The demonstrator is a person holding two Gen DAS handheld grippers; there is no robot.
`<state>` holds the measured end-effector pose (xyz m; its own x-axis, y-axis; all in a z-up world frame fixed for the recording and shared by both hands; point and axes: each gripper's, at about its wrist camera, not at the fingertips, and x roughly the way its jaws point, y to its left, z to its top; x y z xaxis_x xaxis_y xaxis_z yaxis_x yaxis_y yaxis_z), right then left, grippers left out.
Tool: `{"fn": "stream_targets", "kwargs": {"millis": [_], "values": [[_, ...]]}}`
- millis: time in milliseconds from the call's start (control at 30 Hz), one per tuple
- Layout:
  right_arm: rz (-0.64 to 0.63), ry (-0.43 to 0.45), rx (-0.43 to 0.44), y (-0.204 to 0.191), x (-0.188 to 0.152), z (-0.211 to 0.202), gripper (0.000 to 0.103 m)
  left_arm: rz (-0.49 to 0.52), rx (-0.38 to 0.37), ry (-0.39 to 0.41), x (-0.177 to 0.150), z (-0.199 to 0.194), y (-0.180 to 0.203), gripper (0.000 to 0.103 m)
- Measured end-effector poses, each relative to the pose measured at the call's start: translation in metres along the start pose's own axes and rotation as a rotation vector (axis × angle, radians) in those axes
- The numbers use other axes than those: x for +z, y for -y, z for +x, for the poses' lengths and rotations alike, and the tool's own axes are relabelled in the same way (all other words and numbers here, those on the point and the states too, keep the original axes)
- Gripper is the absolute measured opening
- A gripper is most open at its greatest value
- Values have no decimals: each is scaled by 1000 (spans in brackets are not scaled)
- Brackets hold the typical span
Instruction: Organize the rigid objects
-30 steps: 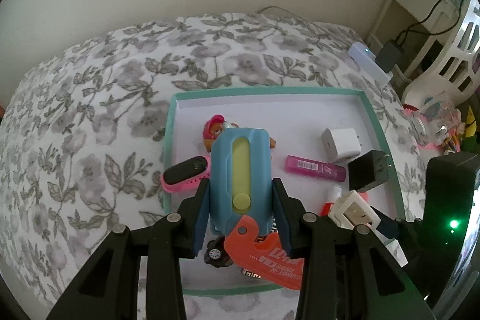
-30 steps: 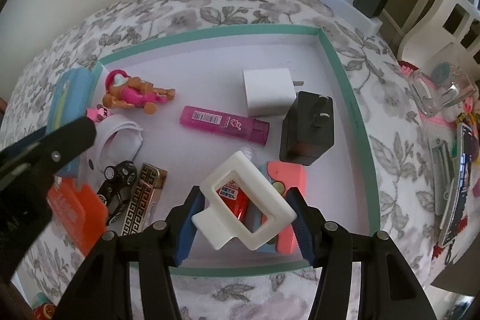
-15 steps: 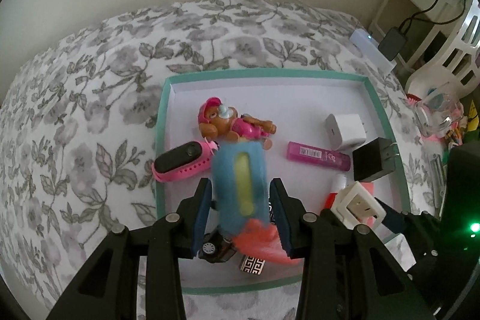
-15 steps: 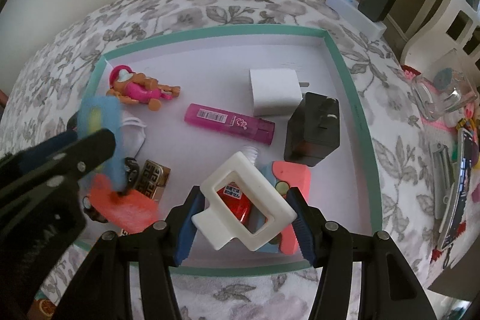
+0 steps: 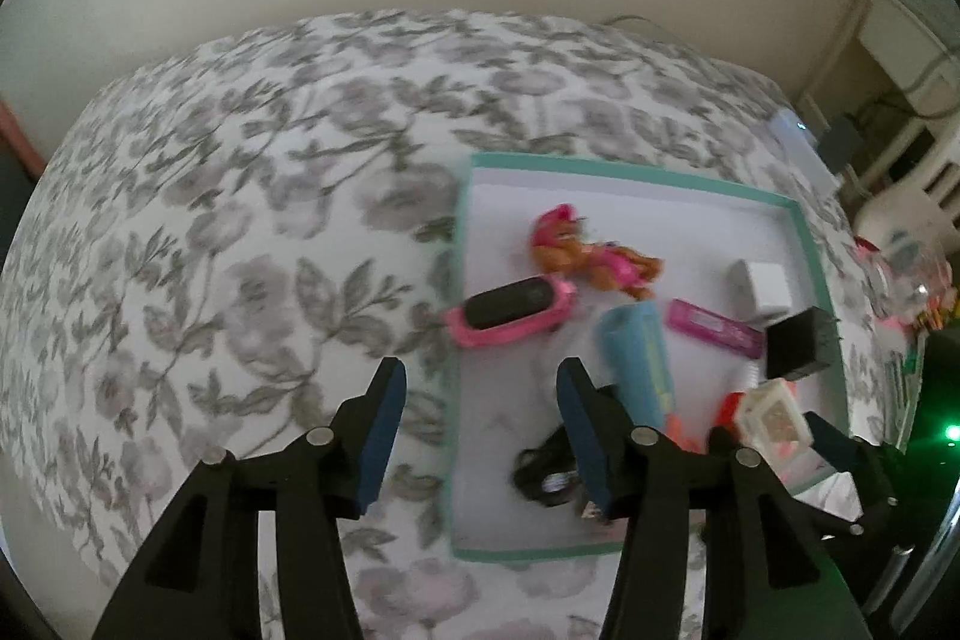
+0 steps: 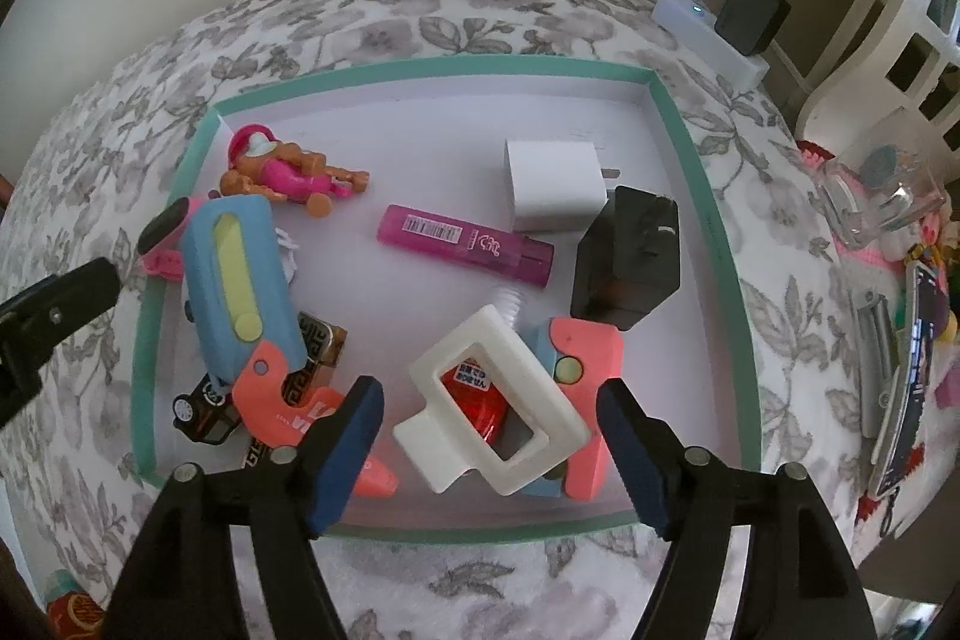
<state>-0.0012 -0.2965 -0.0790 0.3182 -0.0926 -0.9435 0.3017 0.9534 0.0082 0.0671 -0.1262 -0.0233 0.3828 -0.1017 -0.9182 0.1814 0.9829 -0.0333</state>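
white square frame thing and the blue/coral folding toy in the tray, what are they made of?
White frame: looks like rigid matte plastic, thick chunky walls, no gloss; possibly 3D-printed, can't confirm. Blue and coral toy: smooth moulded plastic with a soft sheen, solid colour blocks and a round pivot stud. Tray: likely cardboard, with thin, flat teal-edged walls.

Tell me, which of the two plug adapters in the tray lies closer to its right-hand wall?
The black adapter. It sits near the teal tray wall, while the white adapter lies further in, touching its upper left corner.
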Motion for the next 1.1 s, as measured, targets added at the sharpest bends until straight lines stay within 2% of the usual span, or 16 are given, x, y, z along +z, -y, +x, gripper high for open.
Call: {"fn": "stream_targets", "kwargs": {"millis": [67,100,133,200,233,400,667,1100], "values": [[0,4,-5,0,-2,-2,78,-24,27,-2,-3,2,-9,72],[-1,5,-6,0,-2,-2,83,-34,45,-2,-4,4,-15,86],[-1,9,-8,0,-4,-4,91,-42,63,0,-6,5,-19,88],[5,19,-8,-1,-5,-6,97,-47,82,-2,-10,6,-25,90],[8,24,-3,-1,-6,-8,97,-48,89,-3,-12,7,-27,94],[26,45,24,-3,-10,-16,103,-54,112,-12,-21,7,-37,95],[9,68,31,-13,-16,-28,103,-61,92,-5,-28,-5,-45,95],[12,95,51,-21,-23,-48,103,-56,134,29,-36,-28,-54,95]]}}
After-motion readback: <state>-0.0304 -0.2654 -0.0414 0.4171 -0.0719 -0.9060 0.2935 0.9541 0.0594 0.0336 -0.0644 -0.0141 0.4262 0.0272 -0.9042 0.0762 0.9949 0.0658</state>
